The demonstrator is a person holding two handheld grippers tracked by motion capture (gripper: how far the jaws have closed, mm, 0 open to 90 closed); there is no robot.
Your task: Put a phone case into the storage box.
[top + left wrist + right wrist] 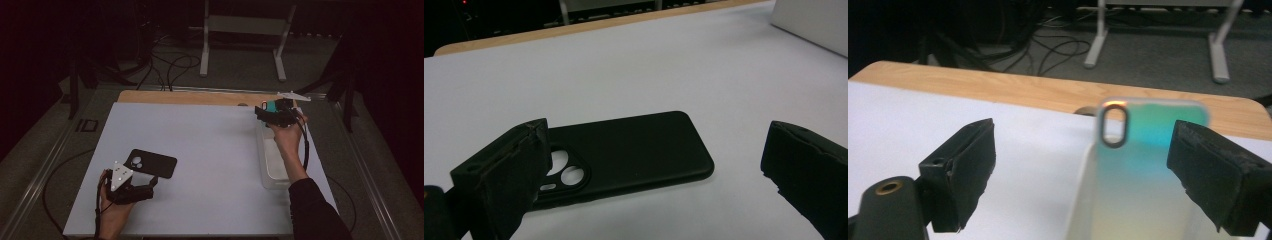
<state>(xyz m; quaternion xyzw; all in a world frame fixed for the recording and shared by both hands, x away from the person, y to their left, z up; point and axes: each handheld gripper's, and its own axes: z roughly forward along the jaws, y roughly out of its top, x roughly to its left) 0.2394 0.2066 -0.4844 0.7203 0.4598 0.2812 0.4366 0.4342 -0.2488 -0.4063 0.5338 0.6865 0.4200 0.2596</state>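
Note:
A black phone case (152,162) (634,150) lies flat on the white table (210,150), back side up, with its camera cutout toward my left gripper (142,180) (656,145). That gripper is open just short of the case's near edge, touching nothing. My right gripper (267,112) (1083,145) is open above the far end of a clear tray (270,167). Between its jaws, nearer the right one, I see a translucent, iridescent phone case (1148,155) with an oval cutout; neither jaw touches it.
The clear tray runs along the table's right side and its corner (814,22) appears far off in the left gripper view. A wooden strip (200,96) (1023,90) borders the far edge. Cables and a white stand (245,30) are on the floor beyond.

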